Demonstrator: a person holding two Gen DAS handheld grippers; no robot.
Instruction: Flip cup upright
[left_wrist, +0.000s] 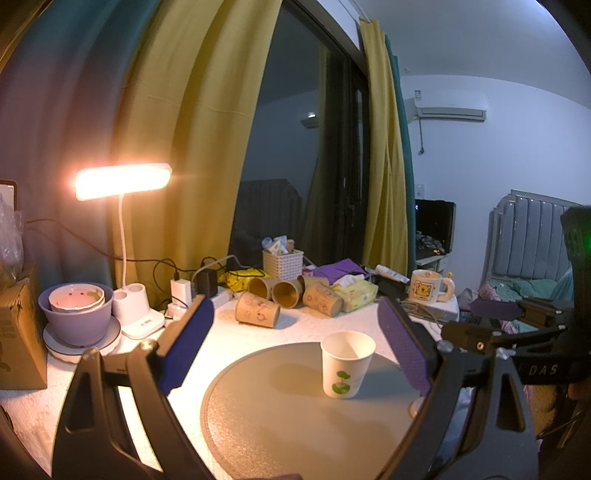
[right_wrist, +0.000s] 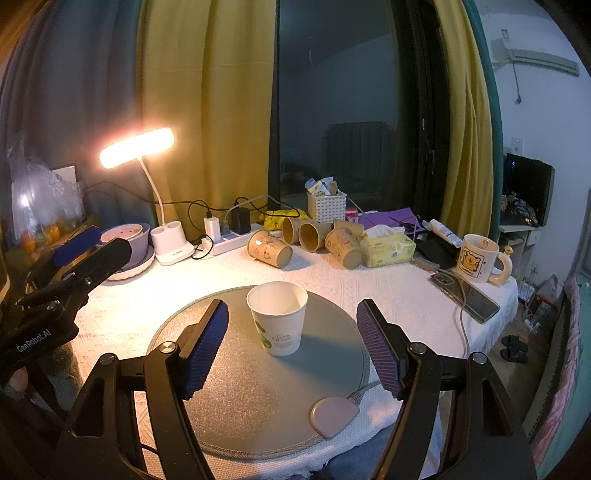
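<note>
White paper cup (right_wrist: 277, 318) being left upright, mouth up, on the round grey mat (right_wrist: 236, 398), untouched; right tool (right_wrist: 291, 345) being held spread just short of it; left tool (left_wrist: 295, 347) likewise apart; brown cups (right_wrist: 306, 240) lying along the desk (right_wrist: 388, 291) far edge.

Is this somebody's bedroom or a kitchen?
Most likely a bedroom with a cluttered table by the window. A padded bed headboard shows at the far right, yellow curtains hang beside dark glass, and a lit desk lamp stands on the table.

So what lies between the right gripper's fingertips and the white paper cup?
Nothing: in the right wrist view only bare grey mat separates the open right gripper from the upright white paper cup.
</note>
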